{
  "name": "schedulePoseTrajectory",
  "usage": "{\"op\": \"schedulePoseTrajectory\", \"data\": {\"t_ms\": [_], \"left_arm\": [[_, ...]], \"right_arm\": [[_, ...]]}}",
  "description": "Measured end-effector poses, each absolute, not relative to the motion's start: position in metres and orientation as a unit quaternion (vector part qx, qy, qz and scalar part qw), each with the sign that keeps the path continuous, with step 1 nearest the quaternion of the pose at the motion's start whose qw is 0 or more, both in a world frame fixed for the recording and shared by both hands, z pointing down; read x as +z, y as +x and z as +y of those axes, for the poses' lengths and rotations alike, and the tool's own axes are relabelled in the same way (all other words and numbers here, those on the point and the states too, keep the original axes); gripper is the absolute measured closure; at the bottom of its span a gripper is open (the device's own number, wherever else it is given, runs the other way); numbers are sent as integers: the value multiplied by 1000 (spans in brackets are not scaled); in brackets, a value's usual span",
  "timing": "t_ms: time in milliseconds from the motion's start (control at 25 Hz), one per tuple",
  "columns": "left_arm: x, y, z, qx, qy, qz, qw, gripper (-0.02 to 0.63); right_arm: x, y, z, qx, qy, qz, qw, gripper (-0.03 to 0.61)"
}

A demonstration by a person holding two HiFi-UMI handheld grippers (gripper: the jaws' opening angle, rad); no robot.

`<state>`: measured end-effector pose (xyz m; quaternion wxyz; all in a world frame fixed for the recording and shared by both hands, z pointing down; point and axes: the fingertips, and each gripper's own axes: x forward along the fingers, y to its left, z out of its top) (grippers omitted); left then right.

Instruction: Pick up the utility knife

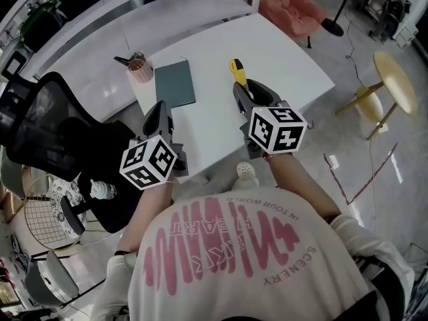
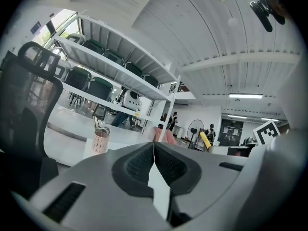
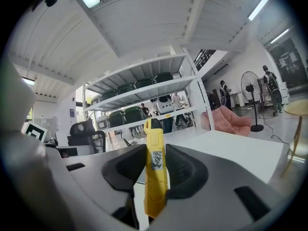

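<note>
Right gripper clamps yellow utility knife; label print unreadable. Left gripper closed, empty. Pink mesh cup holds dark tools.

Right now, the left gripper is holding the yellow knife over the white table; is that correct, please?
Not quite: the right gripper holds the yellow knife over the white table, as the right gripper view shows; the left gripper is shut on nothing.
</note>
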<state>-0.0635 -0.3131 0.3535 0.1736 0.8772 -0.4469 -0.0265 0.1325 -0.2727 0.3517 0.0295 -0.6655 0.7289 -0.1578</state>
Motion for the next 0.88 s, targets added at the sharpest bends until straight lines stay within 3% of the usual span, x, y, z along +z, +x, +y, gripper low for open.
{"op": "schedulePoseTrajectory", "data": {"t_ms": [880], "left_arm": [[380, -41, -303, 3, 882, -434, 183, 589]], "right_arm": [[379, 146, -261, -175, -675, 717, 6, 439]]}}
